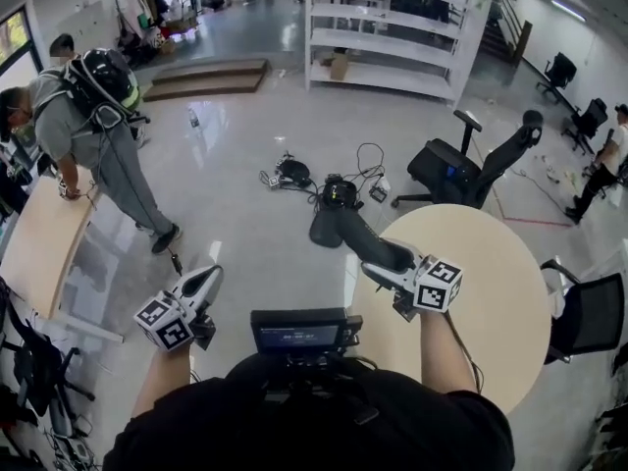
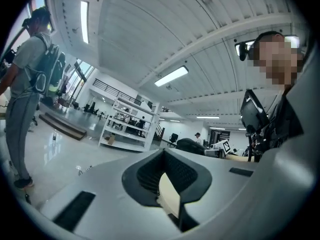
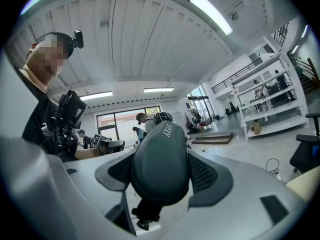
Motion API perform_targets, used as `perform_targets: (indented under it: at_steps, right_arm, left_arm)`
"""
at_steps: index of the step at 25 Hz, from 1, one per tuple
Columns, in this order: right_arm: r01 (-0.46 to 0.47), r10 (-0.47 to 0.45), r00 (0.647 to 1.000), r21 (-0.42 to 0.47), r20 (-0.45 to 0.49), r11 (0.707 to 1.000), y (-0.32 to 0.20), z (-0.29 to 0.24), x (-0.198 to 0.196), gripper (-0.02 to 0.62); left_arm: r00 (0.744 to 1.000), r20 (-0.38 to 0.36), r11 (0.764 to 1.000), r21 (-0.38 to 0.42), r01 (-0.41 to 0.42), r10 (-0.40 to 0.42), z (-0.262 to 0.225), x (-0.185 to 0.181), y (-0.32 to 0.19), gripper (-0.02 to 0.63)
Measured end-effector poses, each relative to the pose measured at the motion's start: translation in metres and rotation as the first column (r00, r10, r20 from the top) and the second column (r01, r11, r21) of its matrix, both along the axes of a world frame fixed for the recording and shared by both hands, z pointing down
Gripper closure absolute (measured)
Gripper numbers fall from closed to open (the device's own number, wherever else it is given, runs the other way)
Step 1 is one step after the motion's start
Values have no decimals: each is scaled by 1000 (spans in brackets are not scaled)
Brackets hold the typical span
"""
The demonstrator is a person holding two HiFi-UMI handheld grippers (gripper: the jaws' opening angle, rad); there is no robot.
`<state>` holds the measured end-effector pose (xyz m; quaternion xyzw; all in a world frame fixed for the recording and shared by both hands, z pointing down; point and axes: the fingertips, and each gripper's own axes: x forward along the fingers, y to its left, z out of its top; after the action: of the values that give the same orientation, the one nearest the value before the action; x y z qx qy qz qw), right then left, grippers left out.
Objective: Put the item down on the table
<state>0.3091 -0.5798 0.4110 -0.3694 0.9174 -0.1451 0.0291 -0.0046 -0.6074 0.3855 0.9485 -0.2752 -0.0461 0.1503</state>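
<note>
My right gripper [image 1: 390,264] is shut on a dark grey elongated item [image 1: 351,232] that sticks out up and to the left, past the left rim of the round beige table [image 1: 496,307]. In the right gripper view the item [image 3: 161,161] fills the space between the jaws of this gripper [image 3: 160,186], a printed word on its rounded top. Held lower left over the floor, my left gripper [image 1: 205,283] is away from the table. Seen in its own view, the left gripper [image 2: 168,186] has its jaws together with nothing held.
A black office chair [image 1: 473,170] and a tangle of cables [image 1: 294,176] lie on the floor beyond the table. A person with a backpack [image 1: 93,126] leans over a long beige table [image 1: 39,248] at left. Another chair [image 1: 589,314] stands at the right edge.
</note>
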Motion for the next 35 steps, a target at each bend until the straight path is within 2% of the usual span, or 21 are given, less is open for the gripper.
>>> perform_targets:
  at_steps: [3,6,10,12,18,21,25,27,31,35]
  right_arm:
    - [-18,18,1000,-21,-14,1000,-21,0,2,270]
    - [-86,85,996,-37,-34,996,-42,-7,-6,270]
    - [-178,175,981,-32,-81,984,-110,-6,-47,270]
    - [-228,225,970,-26,-90,973,-136,-11,-51,270]
    - [-328,322,938,-27,-125,944,-141,-17,-28,270]
    - [-378,374,916,1,-142,926,-147,-22,-8,270]
    - [-458,454,880,1,-140,889,-133,-23,19,270]
    - [-474,470,872,3,-134,880,-128,-22,39,270]
    - [-490,487,865,0,-122,872,-109,-13,116,270]
    - [-528,524,843,0,-117,849,-84,-8,176,270]
  left_arm:
    - [999,-19,999,-9,-32,32,-6,9,-33,604]
    - [993,-61,995,-21,-101,99,-8,9,-76,604]
    - [979,-101,984,-9,-177,175,8,-32,-178,604]
    - [976,-97,981,10,-194,194,7,-44,-217,604]
    - [966,-58,966,74,-247,251,-9,-23,-244,604]
    - [958,-58,957,93,-276,282,-11,2,-260,604]
    - [940,-33,938,87,-335,339,-6,29,-259,604]
    - [938,-19,936,85,-343,345,-11,44,-257,604]
    - [938,-13,936,70,-346,348,-22,116,-243,604]
    - [925,-3,924,58,-378,379,-23,181,-219,604]
